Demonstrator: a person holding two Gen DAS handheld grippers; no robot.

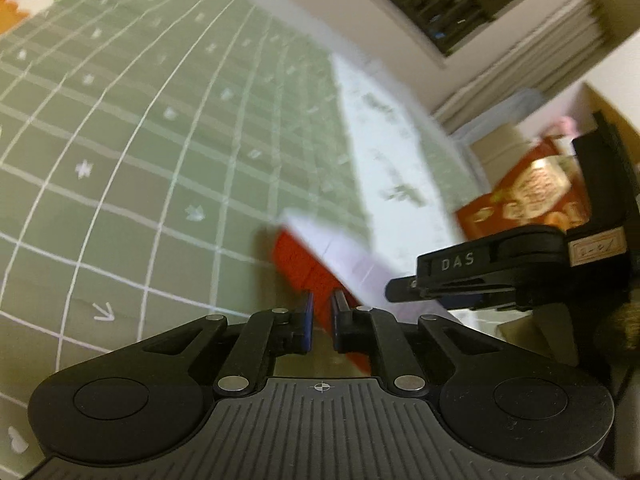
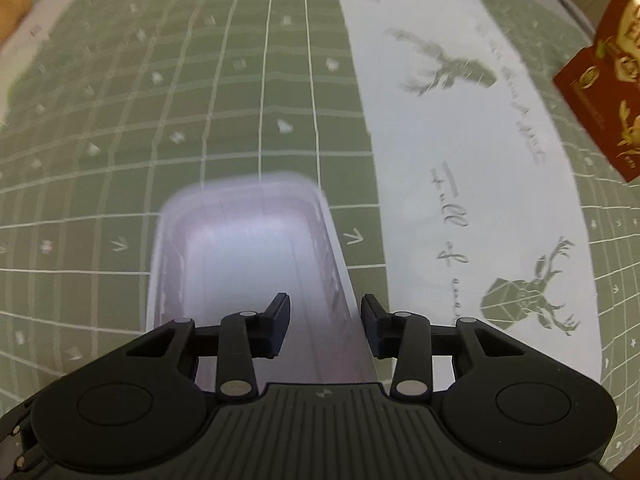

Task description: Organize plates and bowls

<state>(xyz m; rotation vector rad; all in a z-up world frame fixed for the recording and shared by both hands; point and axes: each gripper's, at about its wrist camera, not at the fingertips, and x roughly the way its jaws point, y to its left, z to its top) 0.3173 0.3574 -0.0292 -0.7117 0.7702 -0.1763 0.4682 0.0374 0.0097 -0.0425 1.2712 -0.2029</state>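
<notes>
A square dish [image 2: 240,248], pale lilac inside and red outside, sits on the green checked tablecloth [image 2: 120,120]. My right gripper [image 2: 326,316] points steeply down and straddles the dish's right wall, one finger inside and one outside. A gap still shows at the pads, so it is open. In the left wrist view the dish's red outer wall [image 1: 300,268] runs up to my left gripper [image 1: 322,304]. Its jaws are almost together, with the red wall in the narrow gap. The right gripper's fingertip [image 1: 404,290] hangs over the dish's pale rim. Both views are blurred.
A white strip printed with deer [image 2: 460,160] runs along the cloth to the right of the dish. A red printed box [image 2: 600,92] [image 1: 532,192] lies at the table's right edge. Shelves with stacked papers [image 1: 560,40] stand beyond it. Something orange [image 2: 12,4] lies at the far left.
</notes>
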